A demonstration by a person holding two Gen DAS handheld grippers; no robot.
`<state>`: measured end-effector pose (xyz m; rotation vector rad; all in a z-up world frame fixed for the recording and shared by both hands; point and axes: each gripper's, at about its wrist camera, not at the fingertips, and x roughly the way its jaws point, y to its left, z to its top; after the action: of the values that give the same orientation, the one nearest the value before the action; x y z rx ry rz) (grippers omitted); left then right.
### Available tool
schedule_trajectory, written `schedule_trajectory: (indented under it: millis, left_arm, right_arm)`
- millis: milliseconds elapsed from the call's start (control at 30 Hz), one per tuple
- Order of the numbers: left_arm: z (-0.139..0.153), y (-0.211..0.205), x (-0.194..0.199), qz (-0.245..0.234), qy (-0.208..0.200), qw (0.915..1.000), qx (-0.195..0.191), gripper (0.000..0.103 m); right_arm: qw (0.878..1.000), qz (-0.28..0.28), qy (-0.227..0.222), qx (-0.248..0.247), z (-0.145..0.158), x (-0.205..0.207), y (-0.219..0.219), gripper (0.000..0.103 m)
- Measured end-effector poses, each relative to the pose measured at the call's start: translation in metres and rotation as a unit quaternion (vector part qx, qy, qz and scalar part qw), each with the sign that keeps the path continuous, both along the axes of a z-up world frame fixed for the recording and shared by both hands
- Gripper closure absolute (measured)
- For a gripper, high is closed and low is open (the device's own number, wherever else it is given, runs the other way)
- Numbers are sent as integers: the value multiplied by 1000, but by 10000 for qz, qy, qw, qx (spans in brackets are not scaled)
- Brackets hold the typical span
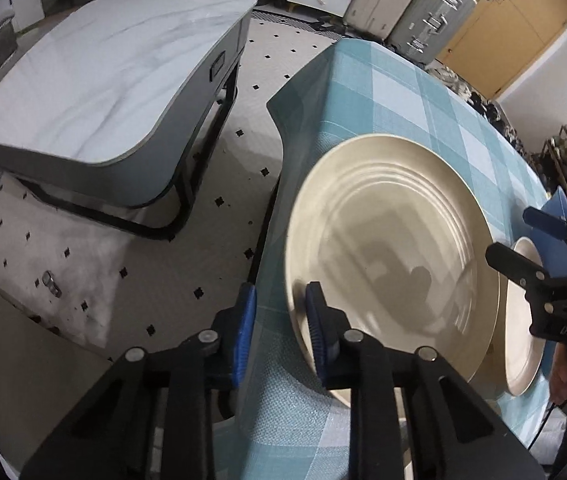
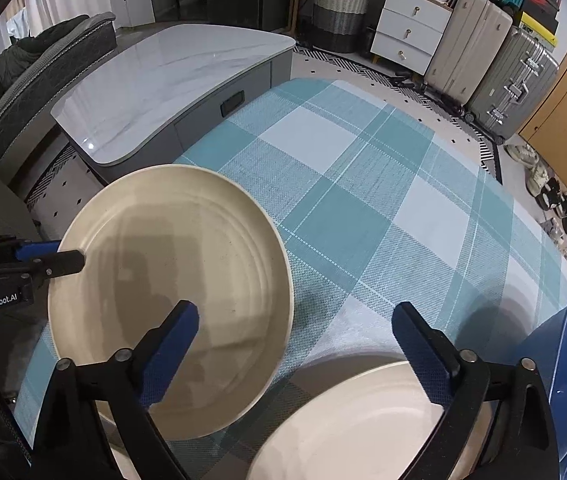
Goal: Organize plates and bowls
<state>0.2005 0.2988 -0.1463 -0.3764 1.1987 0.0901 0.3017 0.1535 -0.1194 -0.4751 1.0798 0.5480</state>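
Cream large plate [image 1: 395, 240] on checked desk [image 1: 383, 92]; left tongs [image 1: 279, 312] pinching its rim. Right tongs [image 2: 295, 320] spread wide above smaller plate [image 2: 347, 420].

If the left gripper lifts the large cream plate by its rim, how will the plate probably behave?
The large cream plate looks rigid, so it should not bend. Its glossy surface reflects shadows, so it may slip between the left gripper fingers. Held only at the near rim, the wide far side would likely sag downward. It seems ceramic or melamine; if ceramic, a drop could chip it.
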Motion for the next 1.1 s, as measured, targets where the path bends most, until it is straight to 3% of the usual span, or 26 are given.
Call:
schedule_trajectory:
  millis: [100, 167, 500, 733, 1100]
  left_arm:
    - [2, -5, 1, -115, 18, 9999, 85, 86]
    - [2, -4, 2, -130, 33, 9999, 77, 87]
    - [4, -2, 1, -173, 80, 9996, 187, 87]
    - [5, -2, 0, -149, 92, 9997, 164, 87]
    - [2, -2, 1, -119, 192, 9997, -30, 87]
  right_arm:
    - [10000, -35, 41, -36, -1, 3, -1, 11]
    - [9998, -65, 175, 16, -3, 6, -3, 22]
    - [9989, -137, 454, -42, -8, 8, -5, 53]
    - [9985, -178, 513, -46, -10, 8, -7, 63]
    - [9895, -510, 1265, 486, -24, 17, -21, 85]
